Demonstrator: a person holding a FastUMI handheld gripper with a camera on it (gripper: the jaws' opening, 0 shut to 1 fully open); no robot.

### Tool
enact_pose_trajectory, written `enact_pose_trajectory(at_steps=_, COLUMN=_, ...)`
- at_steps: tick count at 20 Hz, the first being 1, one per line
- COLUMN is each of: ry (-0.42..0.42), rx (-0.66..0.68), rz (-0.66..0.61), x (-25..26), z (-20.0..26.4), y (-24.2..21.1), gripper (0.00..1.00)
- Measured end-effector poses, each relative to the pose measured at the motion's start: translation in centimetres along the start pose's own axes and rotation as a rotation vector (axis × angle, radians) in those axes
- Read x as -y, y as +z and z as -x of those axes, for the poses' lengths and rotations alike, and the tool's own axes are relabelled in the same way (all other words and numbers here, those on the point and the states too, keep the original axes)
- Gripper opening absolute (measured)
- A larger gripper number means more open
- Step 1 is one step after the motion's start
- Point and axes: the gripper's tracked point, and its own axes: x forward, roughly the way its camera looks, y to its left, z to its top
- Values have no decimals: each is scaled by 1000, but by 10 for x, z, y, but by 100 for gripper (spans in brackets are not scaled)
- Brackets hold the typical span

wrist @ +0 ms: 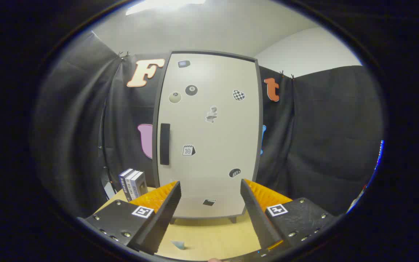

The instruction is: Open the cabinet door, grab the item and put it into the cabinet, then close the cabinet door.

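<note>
- Cabinet point(209, 134) stands upright on the table point(213, 240), dead ahead beyond my fingers, door shut.
- Door handle point(164, 144) is a dark vertical bar on the cabinet's left edge, above my left finger.
- Boxes point(133, 183) stand just left of the cabinet's base, beyond my left finger.
- My gripper point(211, 189) is spread wide, holding nothing, level, aimed at the cabinet's lower half.
- Small pale scrap point(178, 244) lies on the table in front of the cabinet, between my fingers.
</note>
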Motion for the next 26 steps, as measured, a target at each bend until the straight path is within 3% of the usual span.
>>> enact_pose_trajectory(at_steps=18, ry=20, rx=-6, rz=2, x=-14, z=-27, y=-4, gripper=98)
enact_pose_trajectory(at_steps=26, ry=111, rx=0, rz=-39, x=-63, z=-78, y=8, gripper=98)
